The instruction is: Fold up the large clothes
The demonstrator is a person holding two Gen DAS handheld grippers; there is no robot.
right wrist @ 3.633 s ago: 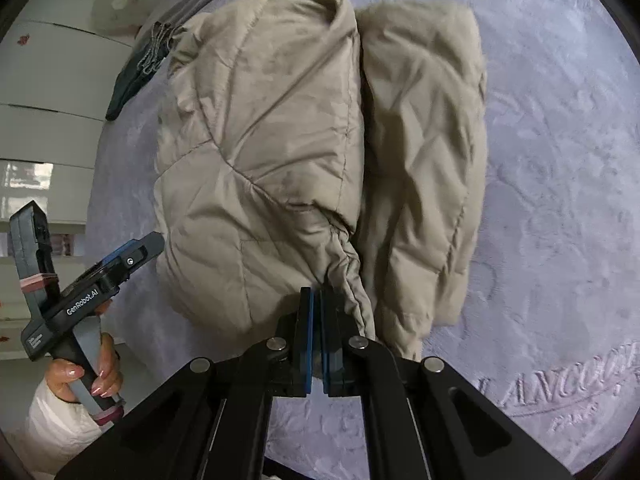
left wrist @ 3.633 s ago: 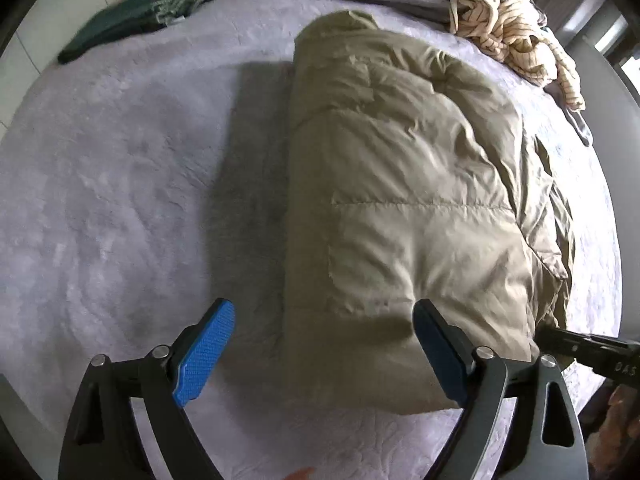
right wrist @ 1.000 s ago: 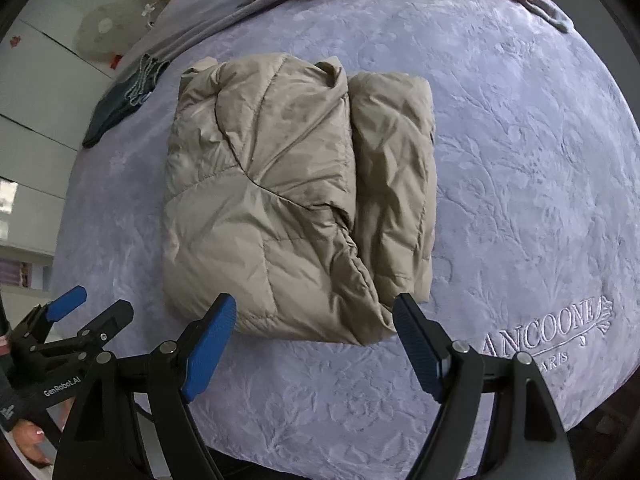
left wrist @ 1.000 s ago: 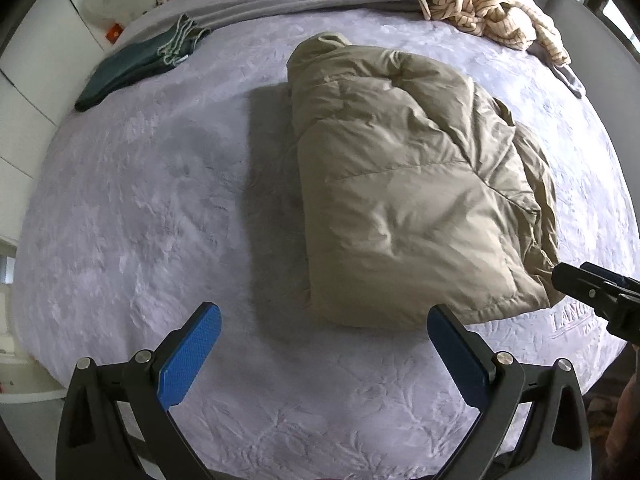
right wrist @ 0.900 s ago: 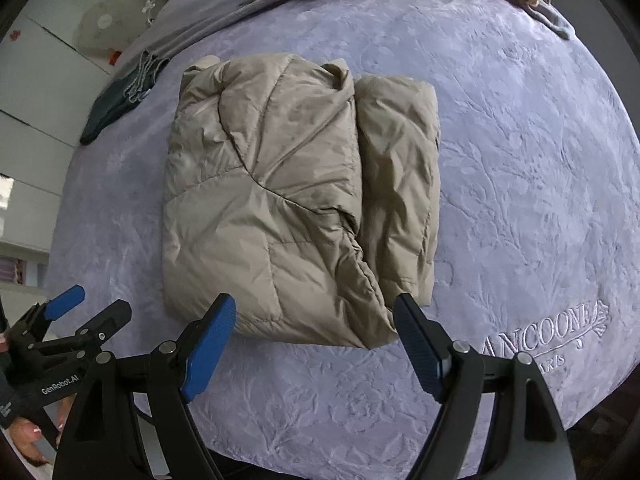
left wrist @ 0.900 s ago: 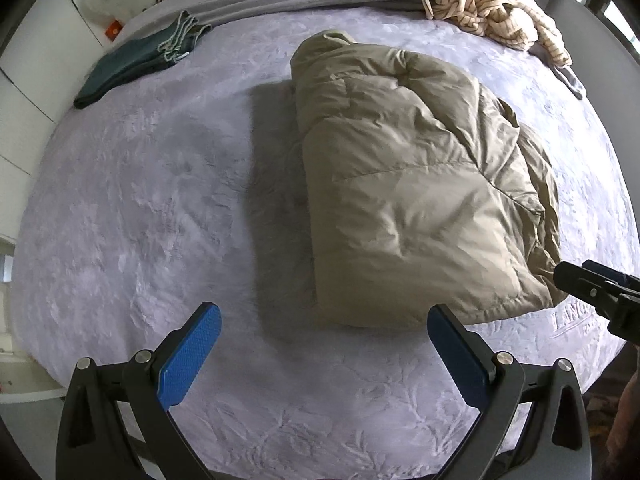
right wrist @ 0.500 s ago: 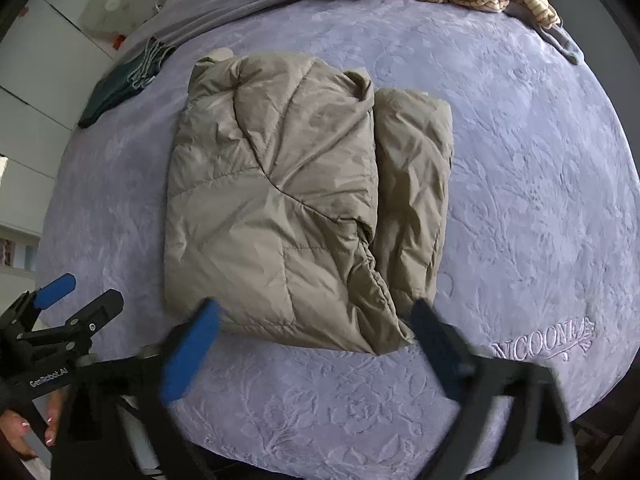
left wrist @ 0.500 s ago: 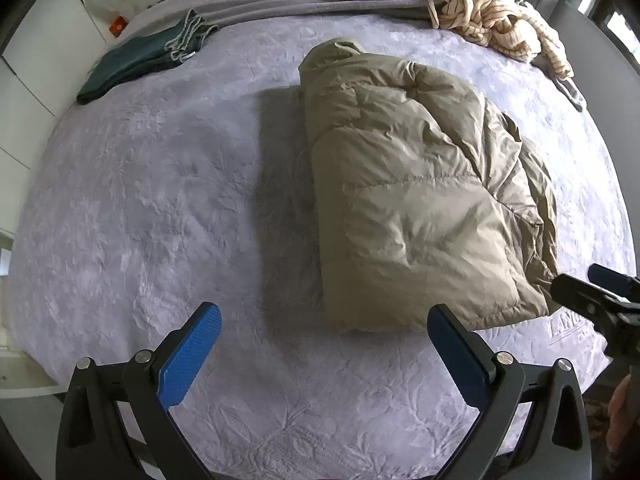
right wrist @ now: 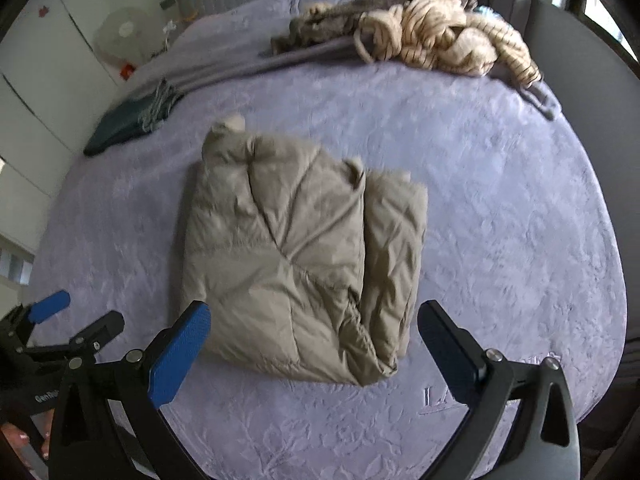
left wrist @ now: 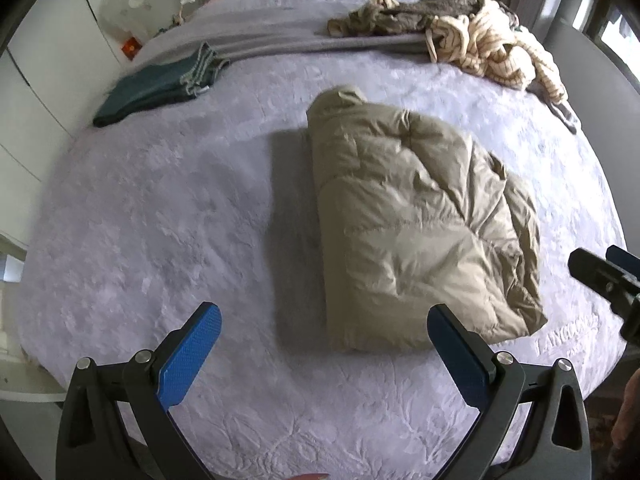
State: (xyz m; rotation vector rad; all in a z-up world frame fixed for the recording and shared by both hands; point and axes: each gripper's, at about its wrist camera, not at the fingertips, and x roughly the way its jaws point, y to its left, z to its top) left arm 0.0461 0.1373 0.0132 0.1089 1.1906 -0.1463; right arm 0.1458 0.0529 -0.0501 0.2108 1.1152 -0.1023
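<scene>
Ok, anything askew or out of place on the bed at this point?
The folded beige jacket lies neatly, with one corner bulging at its near right. The odd spot is the rumpled heap of striped and brown clothes at the far edge. Both grippers are open and empty.

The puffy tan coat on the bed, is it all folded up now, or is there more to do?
The tan coat looks done: it lies folded in a neat bundle on the purple bedspread. Nothing is in hand; the left claw and the right claw are both open and empty. Left: the rumpled striped clothes pile at the far end.
</scene>
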